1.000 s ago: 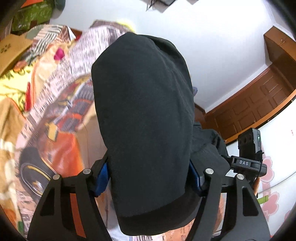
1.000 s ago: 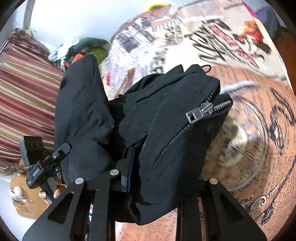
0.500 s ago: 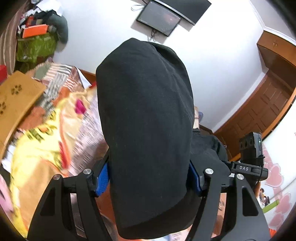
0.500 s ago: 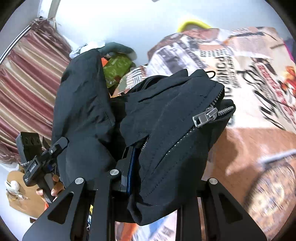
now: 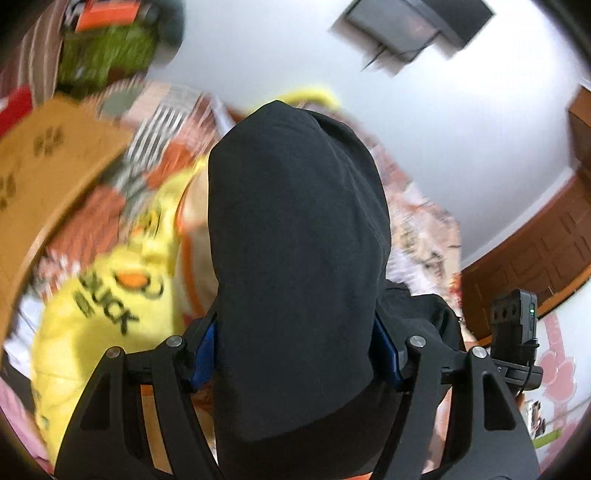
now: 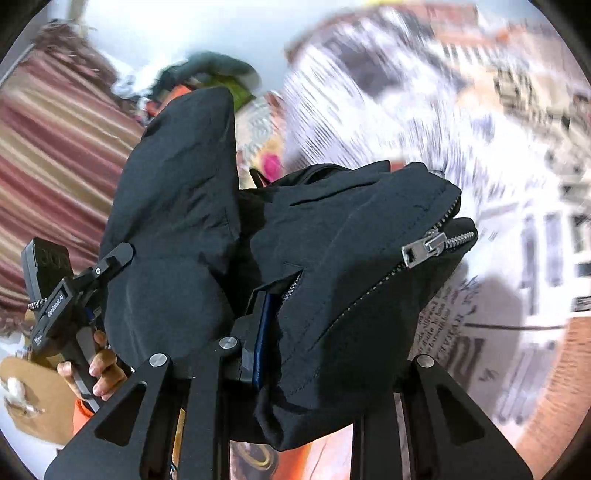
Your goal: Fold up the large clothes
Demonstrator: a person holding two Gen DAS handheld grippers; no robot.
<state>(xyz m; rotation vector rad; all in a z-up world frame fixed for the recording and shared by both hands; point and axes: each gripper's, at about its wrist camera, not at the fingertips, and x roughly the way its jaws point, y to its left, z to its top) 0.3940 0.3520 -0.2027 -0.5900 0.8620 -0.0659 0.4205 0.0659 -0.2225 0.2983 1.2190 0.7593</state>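
A black jacket (image 5: 295,258) hangs between both grippers above the bed. In the left wrist view a thick rounded bundle of it fills the middle, and my left gripper (image 5: 295,354) is shut on it, the blue pads (image 5: 205,350) pressing either side. In the right wrist view my right gripper (image 6: 325,354) is shut on a folded part of the jacket (image 6: 351,277) beside the metal zipper pull (image 6: 421,251). One blue pad (image 6: 260,343) shows there; the other finger is hidden under cloth. The left gripper's body (image 6: 62,295) and a hand (image 6: 99,373) appear at the left.
A newspaper-print bed cover (image 6: 461,147) lies below, blurred. A yellow duck blanket (image 5: 110,314) and a cardboard box with paw prints (image 5: 48,166) are on the left. A wall screen (image 5: 413,26), a wooden door (image 5: 535,266) and a striped curtain (image 6: 48,166) ring the room.
Both grippers have swept across the bed carrying the jacket, and the background is now blurred. The yellow duck blanket has come into the left view. Both grips are unchanged.
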